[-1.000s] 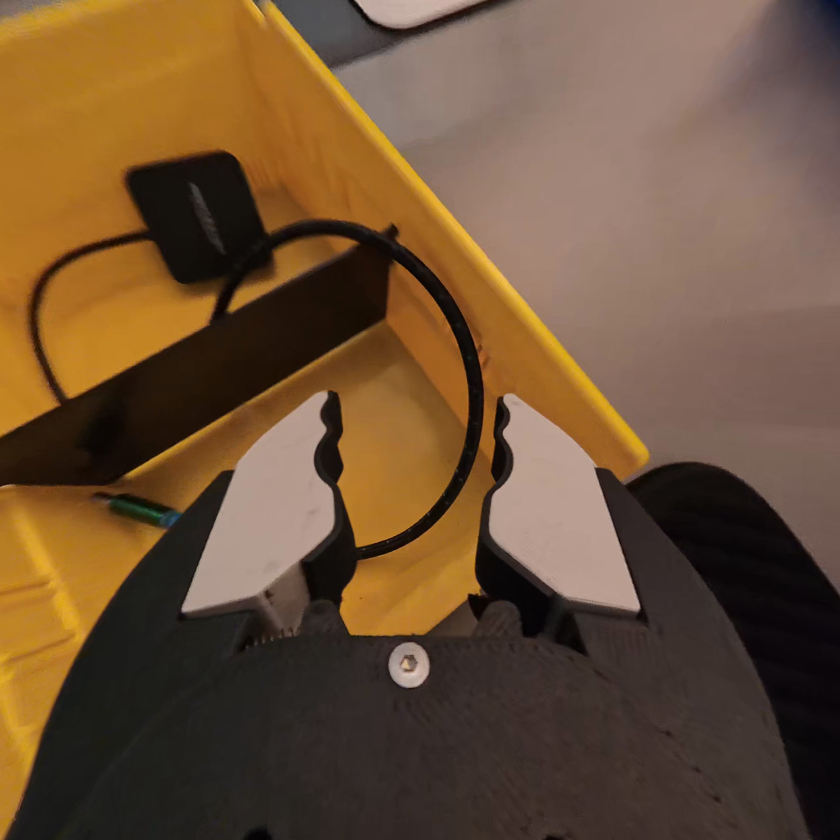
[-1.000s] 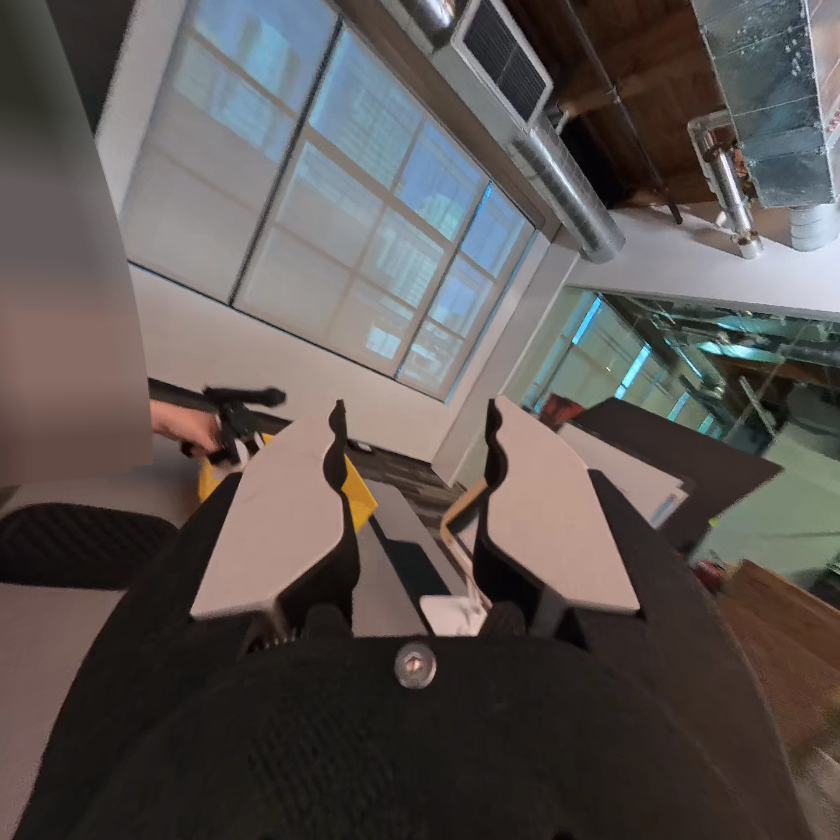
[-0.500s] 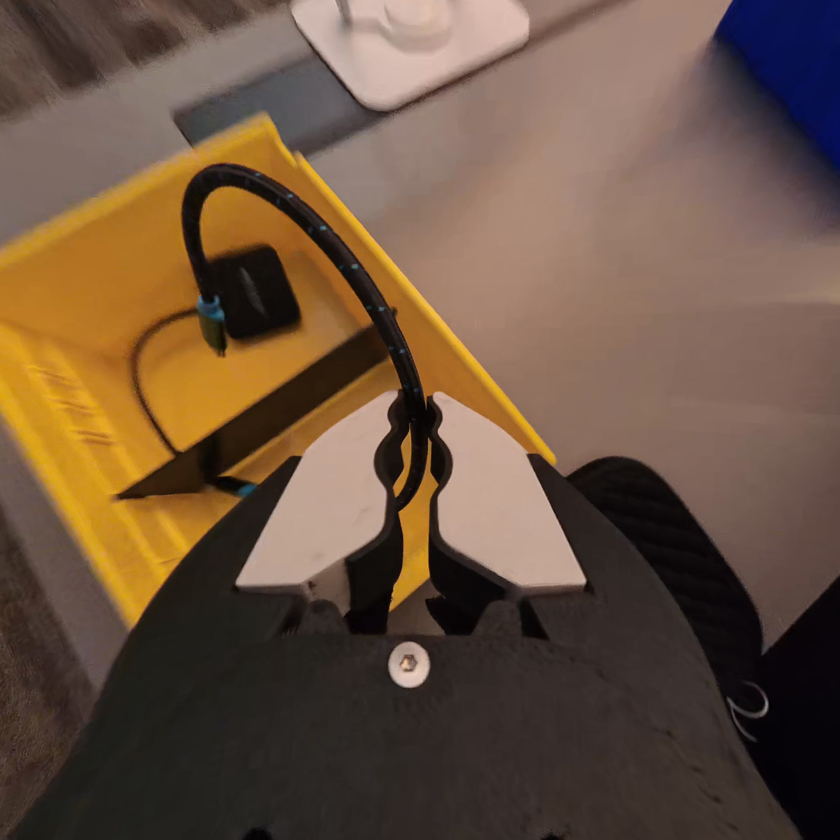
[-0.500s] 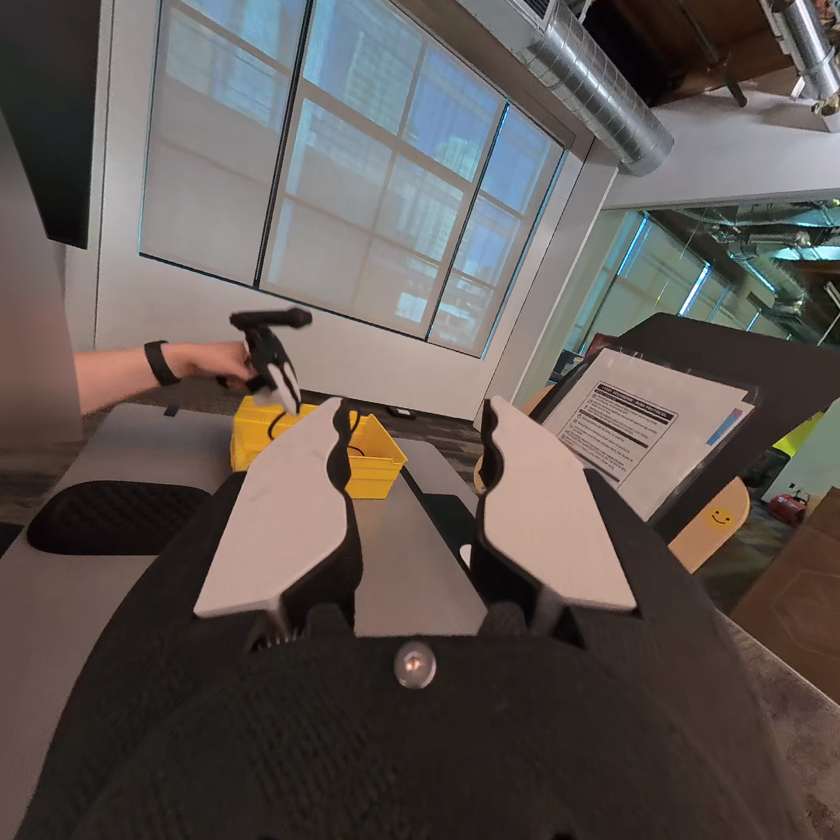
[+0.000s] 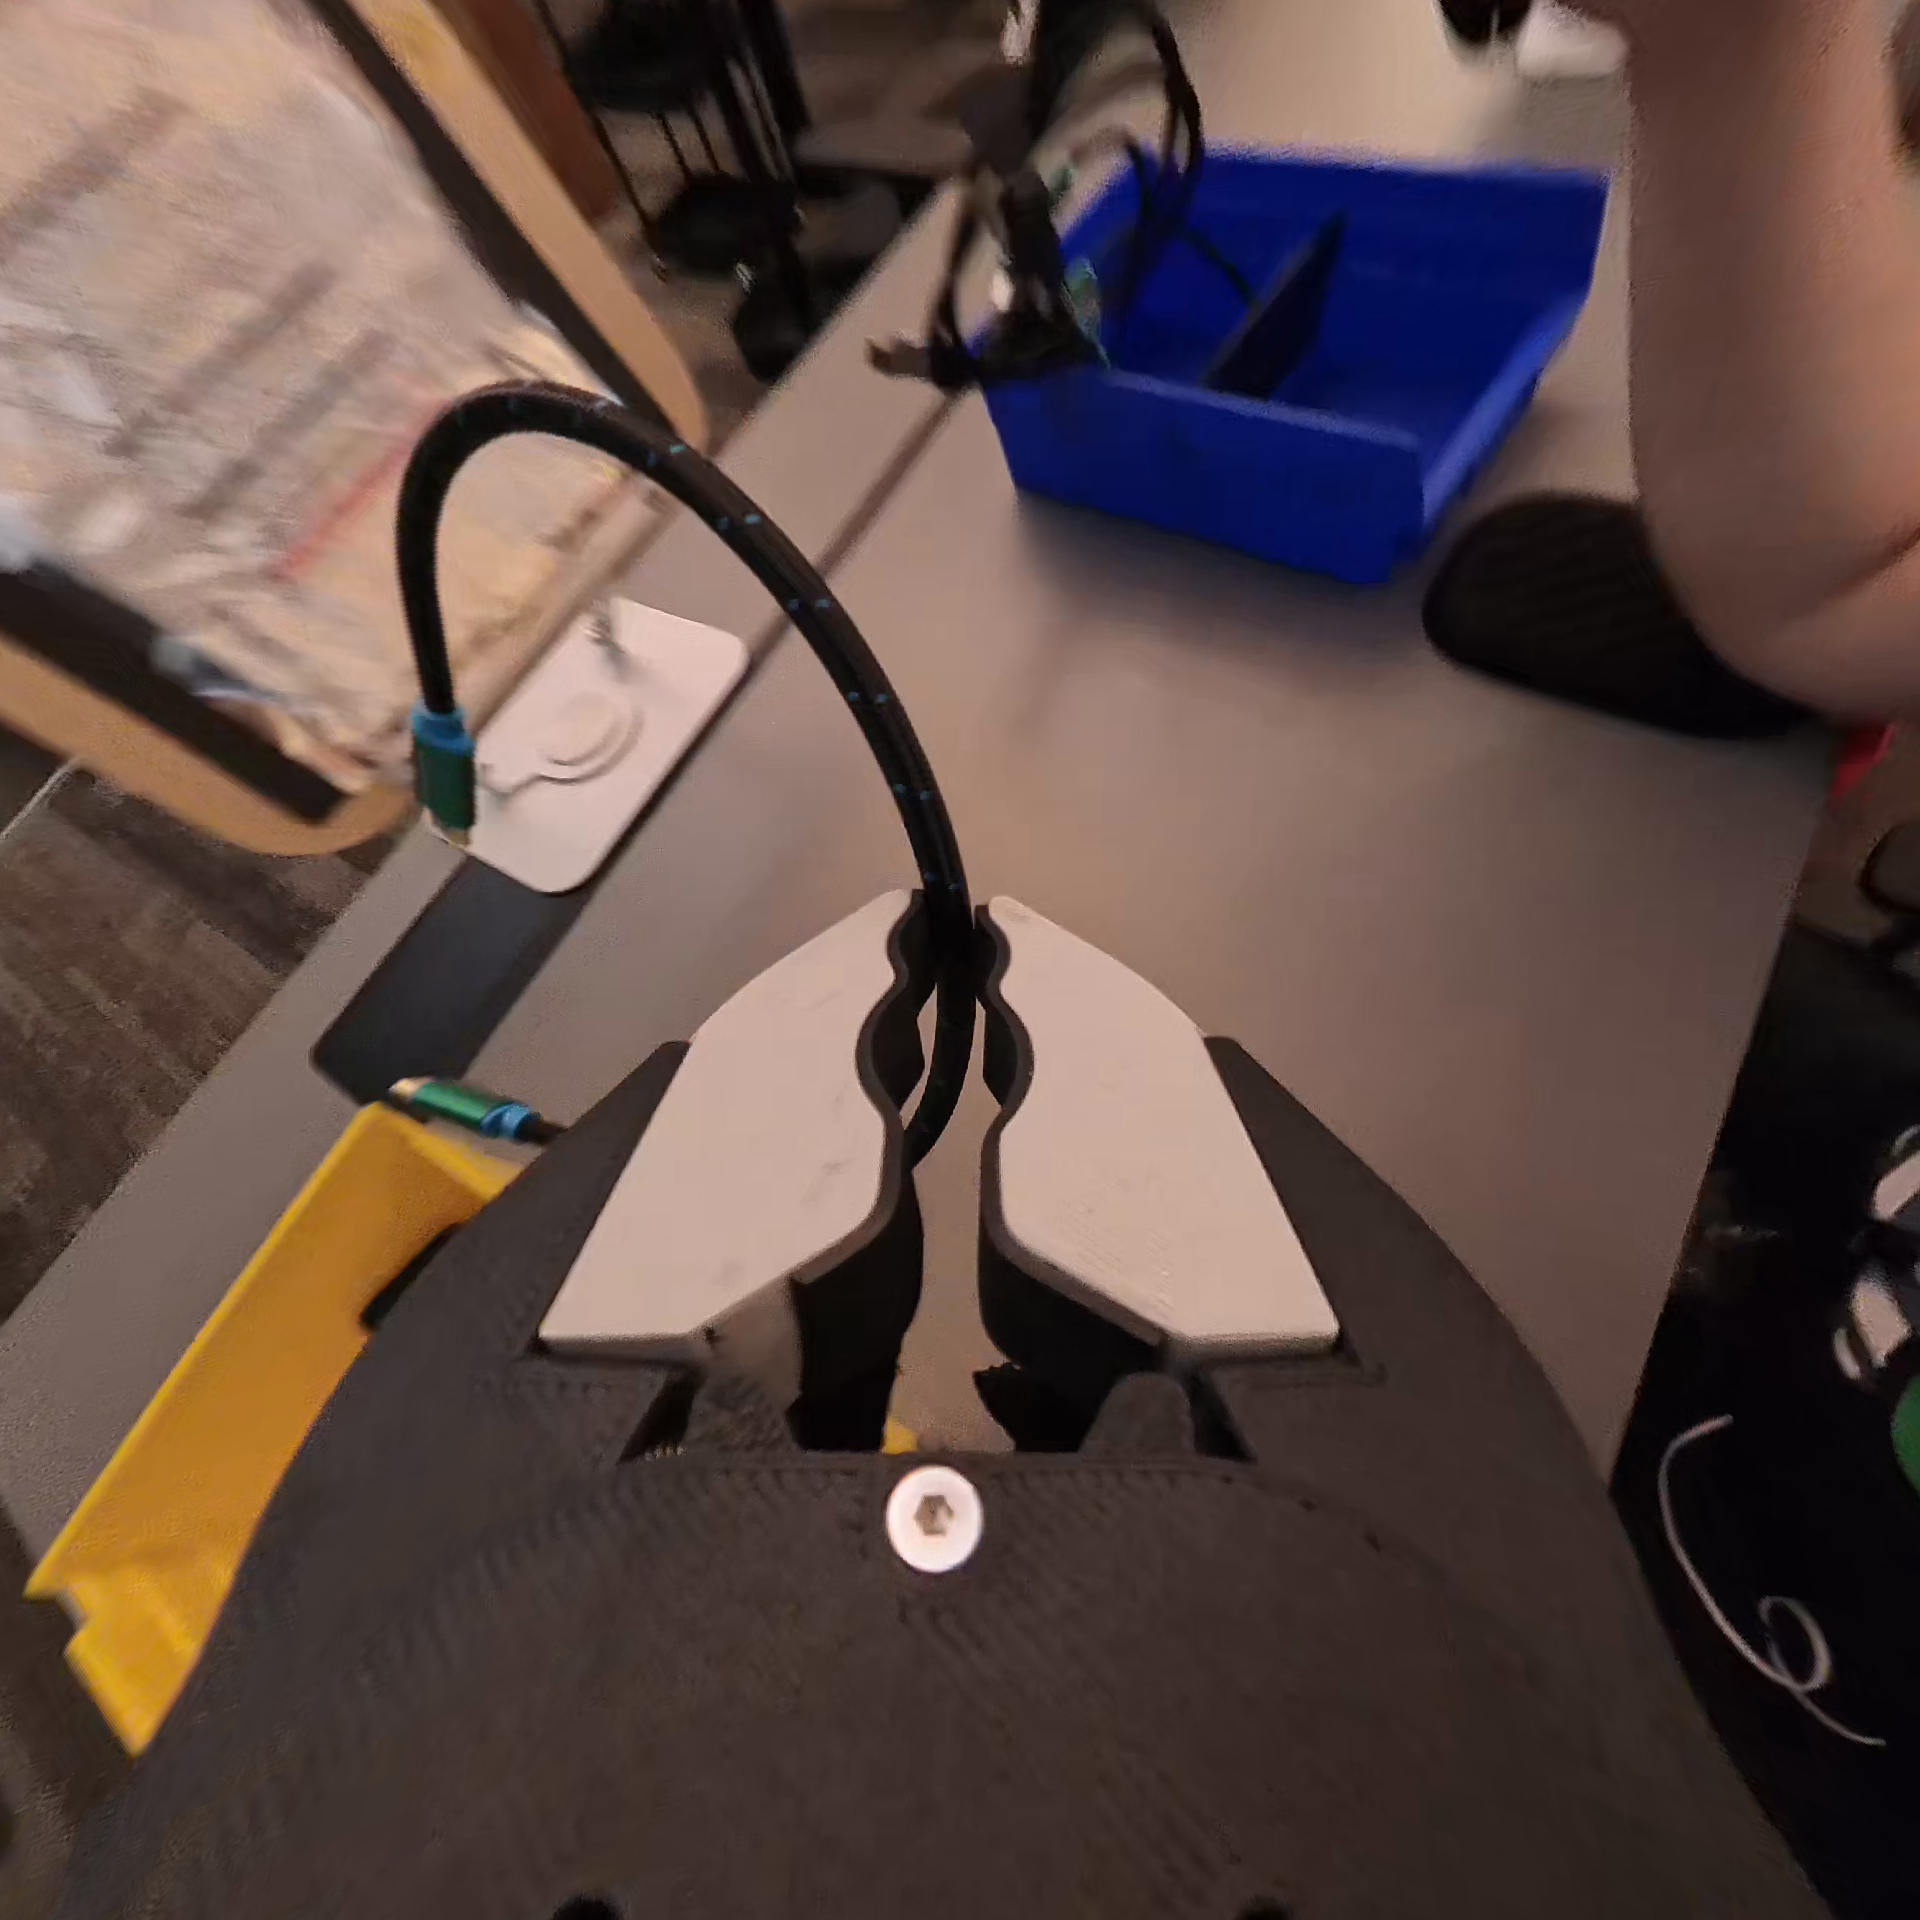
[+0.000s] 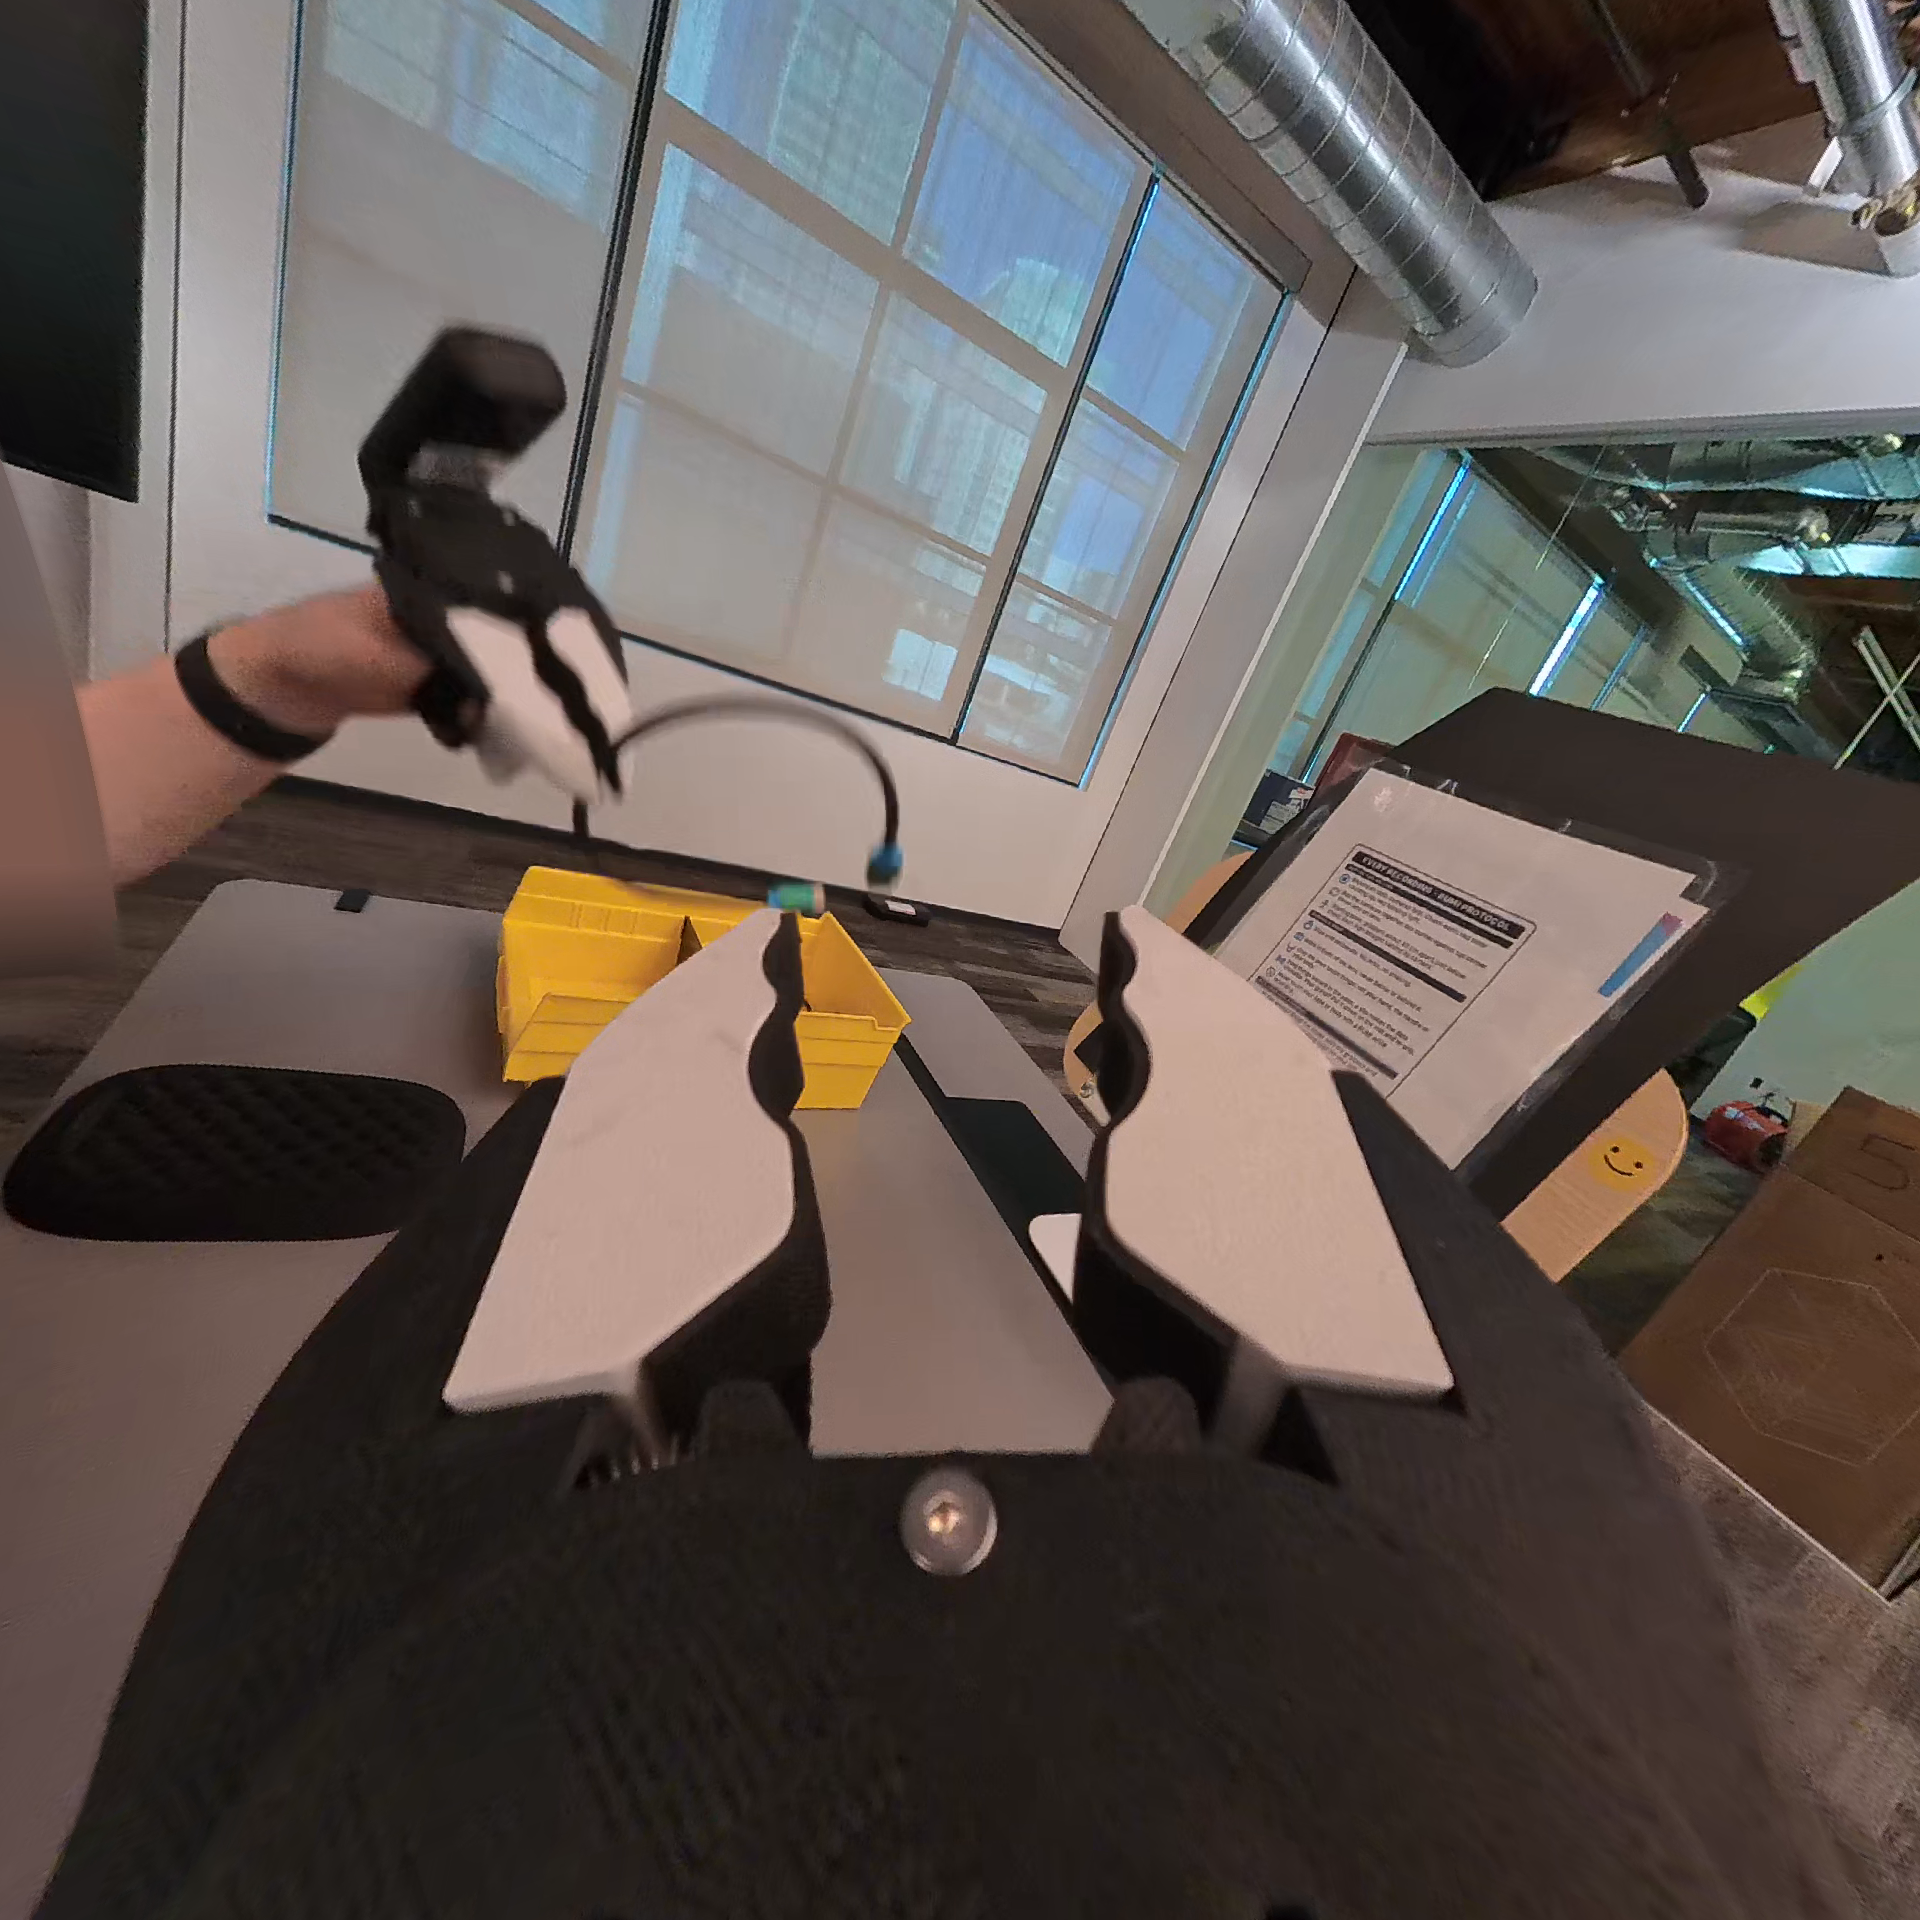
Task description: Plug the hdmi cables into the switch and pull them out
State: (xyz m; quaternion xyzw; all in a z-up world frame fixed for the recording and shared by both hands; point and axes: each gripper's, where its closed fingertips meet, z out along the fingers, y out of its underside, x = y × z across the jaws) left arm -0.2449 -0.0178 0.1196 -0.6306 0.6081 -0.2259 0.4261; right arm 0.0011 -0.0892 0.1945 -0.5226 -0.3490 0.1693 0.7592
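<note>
Left wrist view: the left tool (image 5: pixel 948 914) is closed on a black braided cable (image 5: pixel 727 540) flecked with blue, pinched between its grey fingers (image 5: pixel 769 1132); from the pinch the cable arches up and over and hangs down to a teal plug (image 5: pixel 445 764) in the air above the grey counter (image 5: pixel 1247 883); a second green-and-blue plug (image 5: pixel 473 1107) pokes out by the rim of the yellow bin (image 5: pixel 239 1382), just beside the tool's body; well beyond the yellow bin stands a blue bin (image 5: pixel 1299 416) with a dark divider and a tangle of dark wires at its near corner; a white flat base (image 5: pixel 613 748) lies on the counter under the hanging plug; a black mesh pad (image 5: pixel 1558 613) sits near the blue bin, and a bare arm (image 5: pixel 1766 364) crosses above it; the paper at the upper left is too blurred to show its print.

Right wrist view: the right tool (image 6: pixel 945 935) is open and holds nothing, its fingers well apart; beyond it the yellow bin (image 6: pixel 831 1029) sits on the counter (image 6: pixel 312 956), divided into compartments; above that bin a hand (image 6: pixel 301 665) with a dark wristband holds the left tool (image 6: pixel 582 727), the cable (image 6: pixel 769 717) looping from it; only this view shows a printed sheet (image 6: pixel 1455 966) on a dark stand beside the yellow bin, a smiley sticker (image 6: pixel 1616 1164) on a wooden chair back, the windows and the ceiling ducts; the blue bin shows only in the other view.
</note>
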